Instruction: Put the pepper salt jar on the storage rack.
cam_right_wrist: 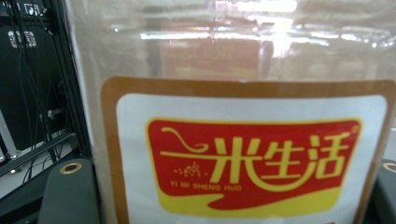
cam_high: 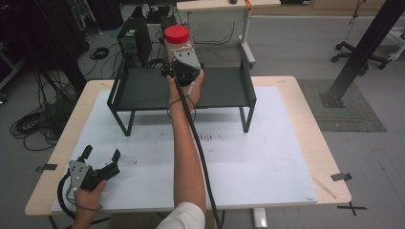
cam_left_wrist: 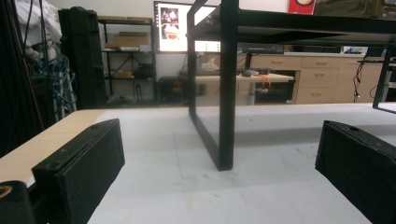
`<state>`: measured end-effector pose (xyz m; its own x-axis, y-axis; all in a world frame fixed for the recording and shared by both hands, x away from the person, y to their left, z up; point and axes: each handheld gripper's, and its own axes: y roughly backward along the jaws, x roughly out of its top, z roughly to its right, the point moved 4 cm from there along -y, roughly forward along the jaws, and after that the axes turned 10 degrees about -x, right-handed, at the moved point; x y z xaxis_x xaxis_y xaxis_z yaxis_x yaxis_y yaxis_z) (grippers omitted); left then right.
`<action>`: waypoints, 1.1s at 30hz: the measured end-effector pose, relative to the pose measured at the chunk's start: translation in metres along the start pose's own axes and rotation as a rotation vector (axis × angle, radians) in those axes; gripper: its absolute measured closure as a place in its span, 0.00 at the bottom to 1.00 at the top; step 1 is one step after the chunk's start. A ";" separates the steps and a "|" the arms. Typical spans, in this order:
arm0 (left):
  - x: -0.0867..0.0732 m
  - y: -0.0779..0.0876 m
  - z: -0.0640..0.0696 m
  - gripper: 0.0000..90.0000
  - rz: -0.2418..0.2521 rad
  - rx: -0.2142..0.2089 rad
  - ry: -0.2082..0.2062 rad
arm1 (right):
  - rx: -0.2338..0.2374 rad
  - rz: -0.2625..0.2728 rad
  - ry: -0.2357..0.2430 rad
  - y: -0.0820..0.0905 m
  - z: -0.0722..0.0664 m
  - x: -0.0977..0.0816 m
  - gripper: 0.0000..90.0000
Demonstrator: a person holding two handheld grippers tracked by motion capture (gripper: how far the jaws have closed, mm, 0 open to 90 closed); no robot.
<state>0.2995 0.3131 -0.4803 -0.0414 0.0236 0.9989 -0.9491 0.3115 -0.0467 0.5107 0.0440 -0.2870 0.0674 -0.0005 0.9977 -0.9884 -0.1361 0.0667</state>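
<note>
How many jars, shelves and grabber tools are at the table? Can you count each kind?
Jars with a red lid: 1, the jar held by the right gripper
Black shelves: 1, the shelf on the table
Grippers: 2, the right one and the left gripper, whose fingers stand apart
Total: 4

The left gripper's fingers (cam_left_wrist: 77, 170) stand apart, facing the black rack (cam_left_wrist: 226, 93).

A lab: cable bundles (cam_high: 33, 125), computer tower (cam_high: 134, 43), monitor (cam_left_wrist: 180, 31), storage shelving (cam_left_wrist: 125, 60).
</note>
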 end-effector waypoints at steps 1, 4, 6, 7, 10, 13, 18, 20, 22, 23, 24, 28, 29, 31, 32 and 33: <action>0.000 0.000 0.000 0.02 0.000 0.000 0.000 | 0.000 0.004 -0.002 0.000 0.000 0.000 0.27; 0.000 0.000 0.000 0.02 0.001 0.001 0.000 | 0.000 0.011 -0.002 0.000 0.000 -0.001 0.27; 0.000 0.000 0.000 0.02 0.001 0.001 0.000 | -0.001 0.014 -0.002 0.000 0.000 -0.001 0.27; 0.000 0.000 0.000 0.02 0.002 0.001 0.001 | -0.001 0.016 -0.003 0.000 0.000 -0.002 0.27; 0.000 0.000 0.000 0.02 0.001 0.001 0.001 | 0.001 0.018 -0.002 0.000 0.000 -0.002 0.27; 0.000 0.000 0.000 0.02 0.000 0.001 0.001 | 0.001 0.017 0.000 0.000 0.000 -0.002 0.26; 0.000 0.000 0.000 0.02 0.000 0.002 0.002 | -0.002 0.016 0.000 0.000 0.000 -0.002 0.26; 0.000 0.000 0.000 0.02 0.000 0.002 0.001 | -0.004 0.016 0.001 0.000 -0.001 -0.002 0.26; 0.000 0.000 0.000 0.02 -0.001 0.002 0.002 | -0.005 0.014 0.005 0.000 -0.001 -0.003 0.25; 0.000 0.000 0.000 0.02 -0.001 0.002 0.001 | -0.013 0.012 0.016 0.000 -0.001 -0.003 0.23; 0.000 0.000 0.000 0.02 0.000 0.002 0.002 | -0.012 0.011 0.019 0.000 -0.002 -0.003 0.21; 0.000 0.000 0.000 0.02 0.000 0.001 0.002 | -0.015 0.010 0.016 0.000 -0.004 -0.004 0.17; 0.000 0.000 0.000 0.02 0.000 0.000 0.002 | -0.016 0.012 0.014 0.000 -0.005 -0.004 0.17; 0.000 0.000 0.000 0.02 0.000 0.000 0.002 | -0.018 0.015 0.012 -0.001 -0.005 -0.004 0.16; 0.000 0.000 0.000 0.02 0.001 0.000 0.002 | -0.018 0.015 0.012 -0.001 -0.005 -0.004 0.16; 0.000 0.000 0.000 0.02 0.001 0.000 0.002 | -0.021 0.016 0.012 -0.001 -0.005 -0.004 0.15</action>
<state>0.2994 0.3133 -0.4803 -0.0413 0.0262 0.9988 -0.9490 0.3117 -0.0474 0.5105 0.0489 -0.2911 0.0497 0.0089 0.9987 -0.9921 -0.1149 0.0504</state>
